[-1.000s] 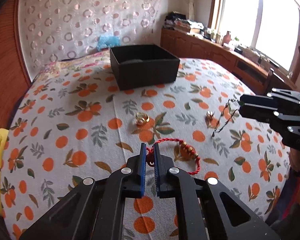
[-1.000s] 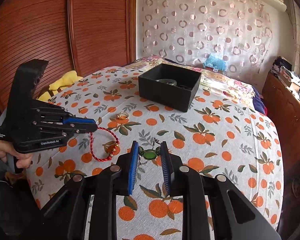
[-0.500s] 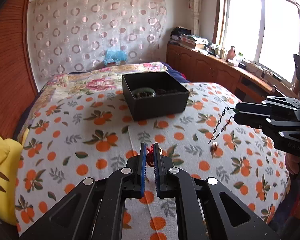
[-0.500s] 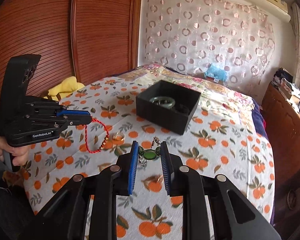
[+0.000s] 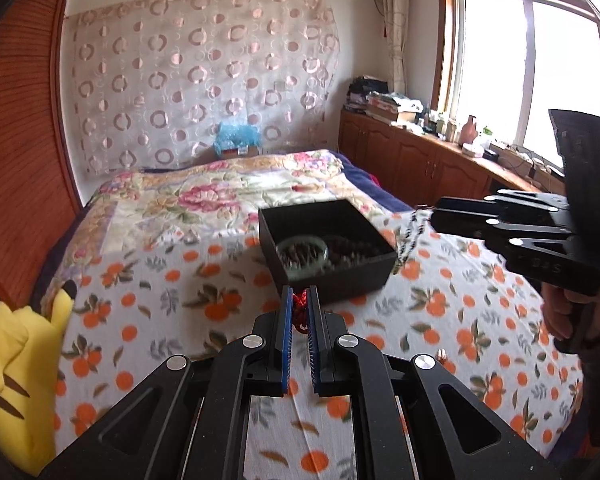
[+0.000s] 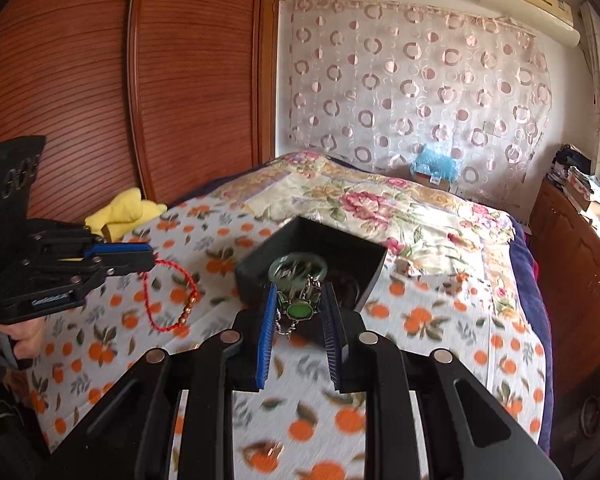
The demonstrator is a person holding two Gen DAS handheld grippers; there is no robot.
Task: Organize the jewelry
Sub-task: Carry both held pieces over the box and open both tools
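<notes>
**Two pieces in the air, one box to land them in**

The left tool [image 5: 299, 312] is pinched nearly closed on the red cord bracelet [image 6: 168, 300], whose loop and brown beads hang free below the fingertips, clear of the bed [image 5: 148, 288]. The right tool [image 6: 298, 312] stands wider, its blue pads bearing on either side of the green pendant necklace [image 6: 300, 309], with a short run of chain dangling beneath. Both are held above the orange-print bedspread, just short of the black box [image 5: 328, 248], which already contains a pale green bangle [image 5: 302, 250] and what looks like a dark beaded strand, though blur makes that second item hard to confirm.

The step in hand reads as carrying both pieces over the box and dropping them in. To do it well:

- Bring each tool fully past the near wall of the box before opening, so the hanging loop and chain follow inside and do not drape over the rim.
- Lower until the dangling ends touch the floor of the box, then release; a drop from height may let the cord bounce out.
- Release one side at a time, keeping the tools apart, since the bracelet loop could snag the necklace chain.
- Aim for bare floor beside the bangle to limit tangling.

A small gold-coloured item [image 5: 441, 354] lies on the bedspread and will likely need collecting afterwards.
</notes>
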